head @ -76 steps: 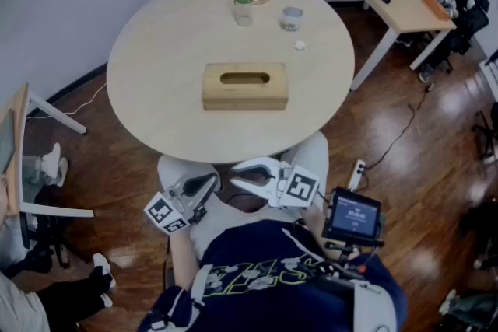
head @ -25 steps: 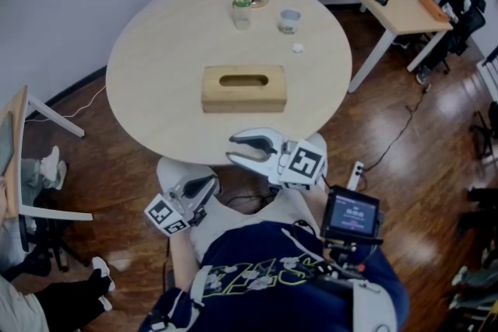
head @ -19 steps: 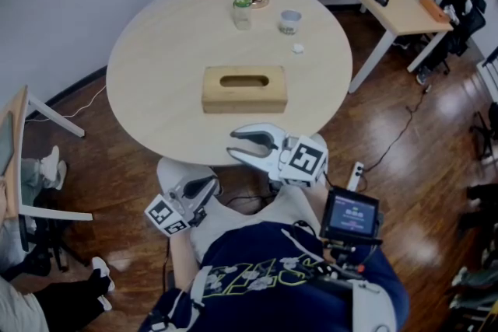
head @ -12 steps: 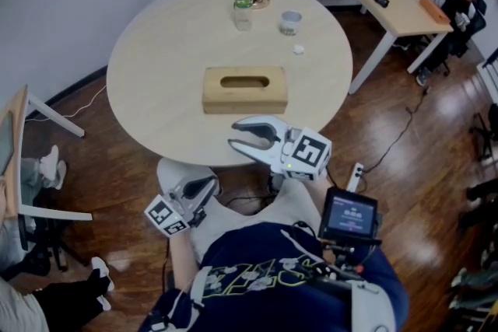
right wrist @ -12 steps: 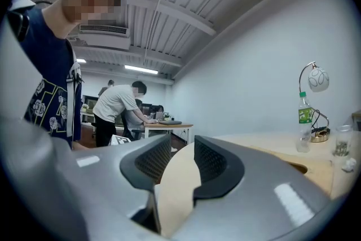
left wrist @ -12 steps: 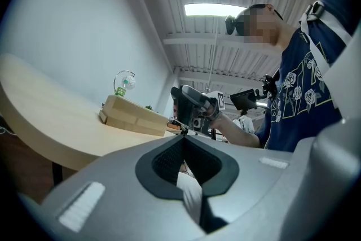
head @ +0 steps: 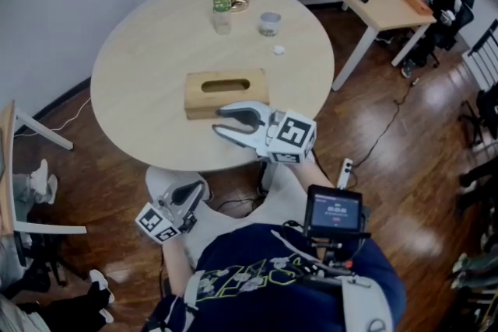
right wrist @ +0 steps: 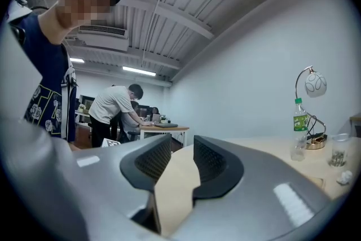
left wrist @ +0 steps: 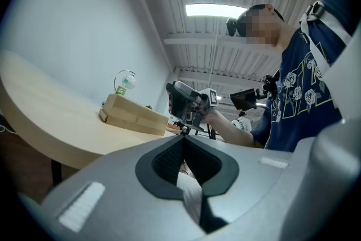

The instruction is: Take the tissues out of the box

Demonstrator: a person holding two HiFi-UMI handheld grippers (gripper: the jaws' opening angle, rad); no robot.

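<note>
Nothing is out yet: the box (head: 226,93) sits mid-worktop (head: 140,50), its slot (head: 226,85) bare (no tissue showing). The right gripper (head: 220,120) hovers at its near side, jaws apart and empty; the left gripper (head: 192,191) hangs below the edge, jaws together

The right gripper (head: 220,120) rose from low down, short of the near edge of the worktop (head: 140,66), and travelled forward across that edge. It ended just in front of the tissue box (head: 226,89), overlapping the box's near right corner in the head view. The head camera's framing also shifted, sliding the whole scene slightly leftward.
</note>
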